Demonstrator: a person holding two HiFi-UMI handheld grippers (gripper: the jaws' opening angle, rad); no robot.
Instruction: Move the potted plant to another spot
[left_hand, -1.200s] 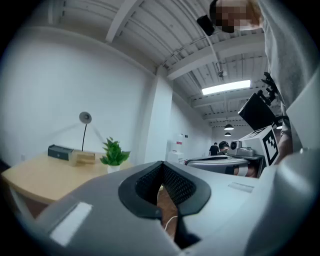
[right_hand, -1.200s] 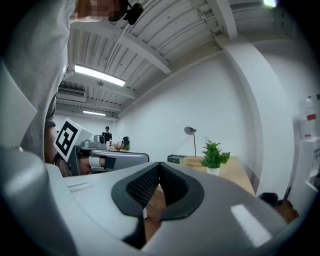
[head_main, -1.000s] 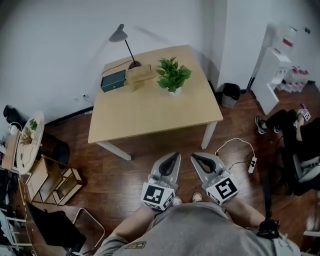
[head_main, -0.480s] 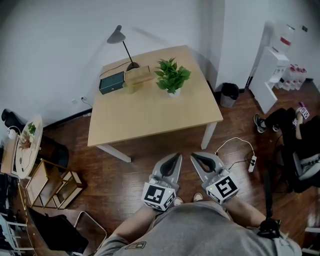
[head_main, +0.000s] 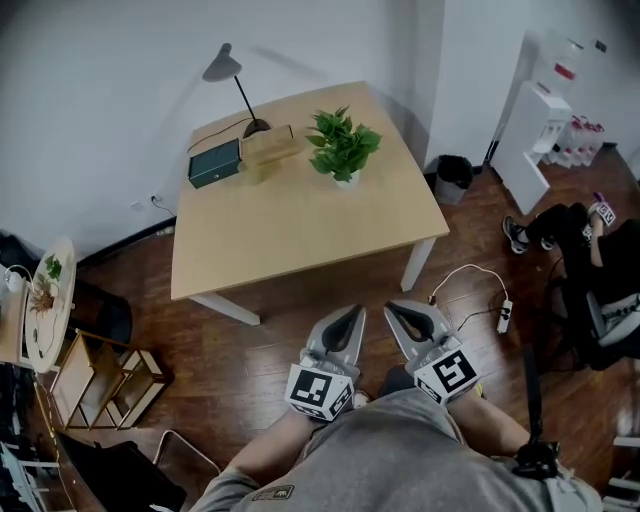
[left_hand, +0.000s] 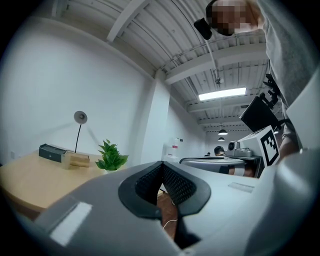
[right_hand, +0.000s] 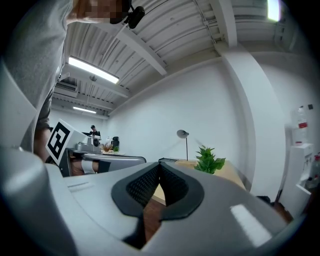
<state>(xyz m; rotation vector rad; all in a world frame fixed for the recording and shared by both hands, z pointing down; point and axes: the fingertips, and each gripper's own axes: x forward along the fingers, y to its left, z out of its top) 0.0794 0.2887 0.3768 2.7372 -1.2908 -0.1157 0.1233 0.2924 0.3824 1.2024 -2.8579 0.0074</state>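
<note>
A small green potted plant (head_main: 342, 148) in a white pot stands near the far right of a light wooden table (head_main: 300, 225). It also shows in the left gripper view as the potted plant (left_hand: 110, 156) and in the right gripper view as the potted plant (right_hand: 209, 159), far off in both. My left gripper (head_main: 352, 315) and right gripper (head_main: 392, 309) hang side by side over the wooden floor, in front of the table's near edge. Both are shut with nothing between the jaws, well short of the plant.
On the table's far side stand a dark green box (head_main: 214, 163), a wooden block (head_main: 268, 146) and a desk lamp (head_main: 232, 80). A power strip with cable (head_main: 503, 322) lies on the floor at right. A bin (head_main: 453, 176), a white cabinet (head_main: 531, 130) and a seated person's legs (head_main: 560, 226) are at right. Shelving (head_main: 95, 375) stands at left.
The whole view has shifted slightly: the table and plant sit a little lower and nearer in the head view. Both grippers stay shut, side by side.
</note>
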